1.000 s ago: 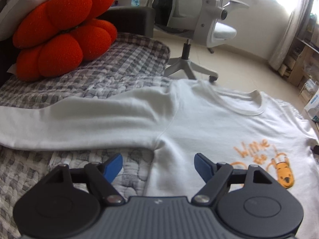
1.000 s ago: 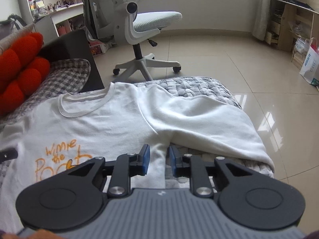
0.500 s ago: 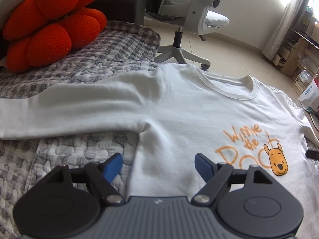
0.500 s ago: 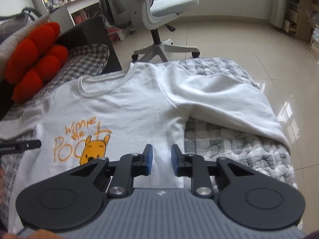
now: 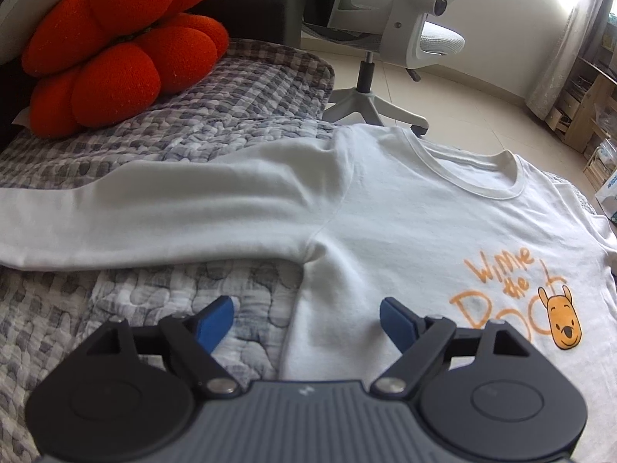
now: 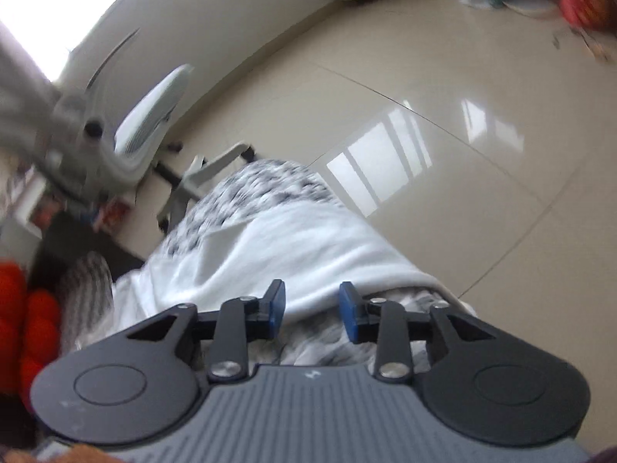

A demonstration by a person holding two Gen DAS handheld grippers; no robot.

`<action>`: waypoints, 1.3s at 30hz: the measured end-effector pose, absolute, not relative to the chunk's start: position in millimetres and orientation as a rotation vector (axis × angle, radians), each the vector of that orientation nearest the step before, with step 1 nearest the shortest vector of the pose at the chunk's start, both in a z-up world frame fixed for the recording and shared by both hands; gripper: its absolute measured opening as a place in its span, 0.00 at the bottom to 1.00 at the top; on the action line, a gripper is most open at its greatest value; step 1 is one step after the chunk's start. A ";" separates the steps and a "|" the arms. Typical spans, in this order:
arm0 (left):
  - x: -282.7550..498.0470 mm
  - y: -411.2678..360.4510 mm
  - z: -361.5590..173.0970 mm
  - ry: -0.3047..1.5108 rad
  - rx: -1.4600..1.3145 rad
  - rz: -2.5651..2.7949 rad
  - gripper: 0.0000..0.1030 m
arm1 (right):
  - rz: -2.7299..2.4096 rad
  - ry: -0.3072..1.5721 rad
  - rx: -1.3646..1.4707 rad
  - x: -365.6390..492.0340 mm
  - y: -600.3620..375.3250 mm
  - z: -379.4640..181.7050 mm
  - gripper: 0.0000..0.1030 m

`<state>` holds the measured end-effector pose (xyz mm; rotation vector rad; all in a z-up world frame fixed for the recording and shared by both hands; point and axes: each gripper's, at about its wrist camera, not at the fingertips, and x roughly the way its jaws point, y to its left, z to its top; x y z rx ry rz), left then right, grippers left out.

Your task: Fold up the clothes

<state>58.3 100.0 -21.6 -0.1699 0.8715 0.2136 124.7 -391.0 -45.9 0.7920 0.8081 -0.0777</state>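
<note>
The left gripper (image 5: 306, 318) gapes wide above the white sweatshirt (image 5: 405, 231) lying flat on the checked quilt (image 5: 135, 297), its far sleeve cut off. The right gripper (image 6: 310, 308), partly parted and empty, hangs over a blurred sleeve (image 6: 308, 250). Behind stands an office chair (image 5: 389, 23).

Two low wrist views, shared sweatshirt (image 5: 385, 231)

Grey checked quilt (image 5: 231, 123) — white sweatshirt (image 5: 385, 231) spread flat, orange cushion (image 5: 115, 46) at its far corner.
</note>
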 end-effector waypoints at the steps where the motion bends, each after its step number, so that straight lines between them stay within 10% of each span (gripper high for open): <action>1: 58.3 99.4 -21.6 0.872 -0.169 0.214 0.83 | -0.103 0.802 0.856 122.5 -402.8 -51.3 0.42; 22: 60.2 86.7 -26.9 0.861 -0.090 0.219 0.86 | -0.255 0.855 1.288 125.2 -449.6 -108.9 0.63; 28: 61.1 88.3 -25.8 0.864 -0.108 0.219 0.86 | -0.270 0.801 1.179 128.9 -444.5 -91.3 0.21; 39: 60.4 92.2 -23.4 0.863 -0.156 0.218 0.86 | -0.138 0.469 0.731 106.7 -389.0 -11.6 0.13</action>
